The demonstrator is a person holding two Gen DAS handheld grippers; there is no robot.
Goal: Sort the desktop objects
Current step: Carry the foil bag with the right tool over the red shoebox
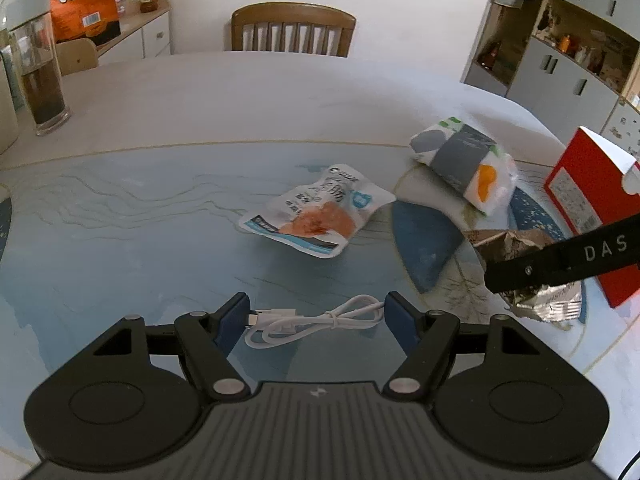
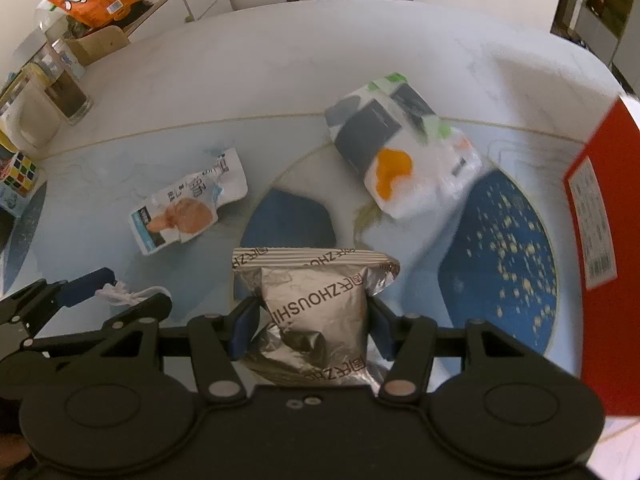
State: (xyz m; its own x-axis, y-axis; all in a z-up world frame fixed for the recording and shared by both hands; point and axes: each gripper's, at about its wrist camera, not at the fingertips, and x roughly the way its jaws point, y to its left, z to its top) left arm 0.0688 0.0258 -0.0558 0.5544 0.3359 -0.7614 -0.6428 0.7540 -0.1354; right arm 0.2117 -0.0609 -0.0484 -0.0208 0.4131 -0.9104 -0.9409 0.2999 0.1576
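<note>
**Silver snack pack gripped on the right, white cable between the open left jaws**

Left wrist view: the left gripper (image 1: 316, 322) points down at a pale blue patterned table (image 1: 120, 232). Its jaws stand well apart, and a coiled white cable (image 1: 312, 322) lies on the table between them; neither blue pad presses on it, though the plug end lies just beside the left pad. Farther out on the table lies a flat white snack pouch (image 1: 316, 216) with an orange picture. To its right lies a white, grey and orange packet (image 1: 464, 164), blurred. At the right edge stands a red box (image 1: 580, 200), open at the top. In front of it, a black finger of the right gripper (image 1: 560, 260) crosses a crumpled silver snack pack (image 1: 540, 304). A tall glass container (image 1: 38, 76) of dark contents stands far left, with a wooden chair (image 1: 292, 30) behind the table.

Right wrist view: the right gripper (image 2: 310, 324) is clamped on the silver snack pack (image 2: 316, 312), which is pinched between both blue pads and crumpled at the waist, its sealed top edge jutting forward. The blurred white, grey and orange packet (image 2: 400, 152) lies ahead, the white snack pouch (image 2: 188, 204) to the left, the red box (image 2: 600, 240) on the right. The left gripper (image 2: 116, 292) shows at lower left, with a piece of the white cable (image 2: 120, 294) between its fingers. A colour cube (image 2: 18, 172) sits at the far left edge.
</note>
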